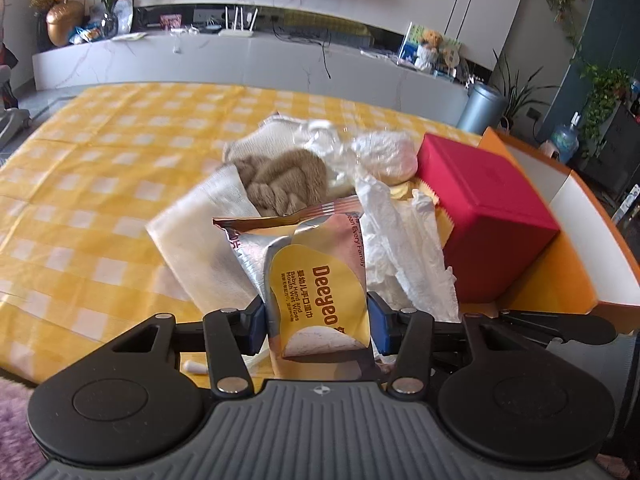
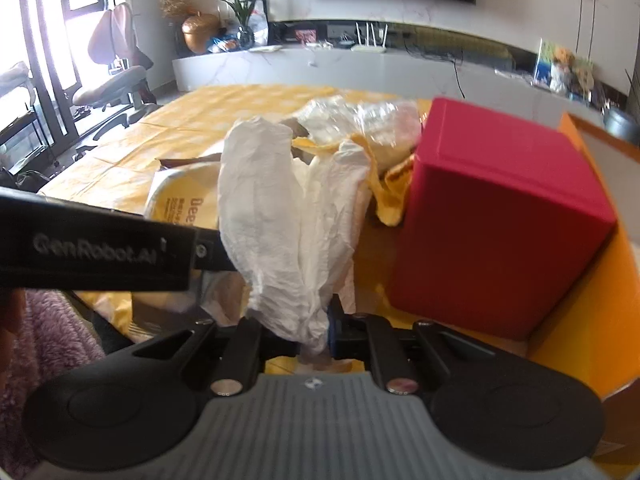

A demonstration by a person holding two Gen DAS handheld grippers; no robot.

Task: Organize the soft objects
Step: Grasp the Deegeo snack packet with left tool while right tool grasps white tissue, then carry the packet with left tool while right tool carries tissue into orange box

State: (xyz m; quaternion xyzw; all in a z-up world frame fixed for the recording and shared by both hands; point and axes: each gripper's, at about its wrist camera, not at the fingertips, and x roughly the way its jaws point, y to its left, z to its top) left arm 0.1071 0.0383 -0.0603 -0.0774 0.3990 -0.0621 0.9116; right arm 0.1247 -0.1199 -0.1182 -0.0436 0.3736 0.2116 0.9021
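My left gripper (image 1: pixel 316 322) is shut on a Deeyeo wet-wipes pack (image 1: pixel 316 276), held just above the yellow checked tablecloth (image 1: pixel 100 168). My right gripper (image 2: pixel 296 326) is shut on a crumpled white tissue (image 2: pixel 280 216), which also shows in the left wrist view (image 1: pixel 408 248). Behind lie a brown knitted piece (image 1: pixel 280 180), a cream cloth (image 1: pixel 200 232), crinkled clear plastic bags (image 1: pixel 360 152) and a yellow cloth (image 2: pixel 384 184). The wipes pack shows to the left of the tissue in the right wrist view (image 2: pixel 180 196).
A red box (image 1: pixel 488 208) stands in an open orange box (image 1: pixel 560 280) at the right; both show in the right wrist view, the red box (image 2: pixel 500 216) and the orange box (image 2: pixel 592 300). The left gripper's body (image 2: pixel 100 248) crosses the right view. A pink fluffy fabric (image 2: pixel 48 340) lies at lower left.
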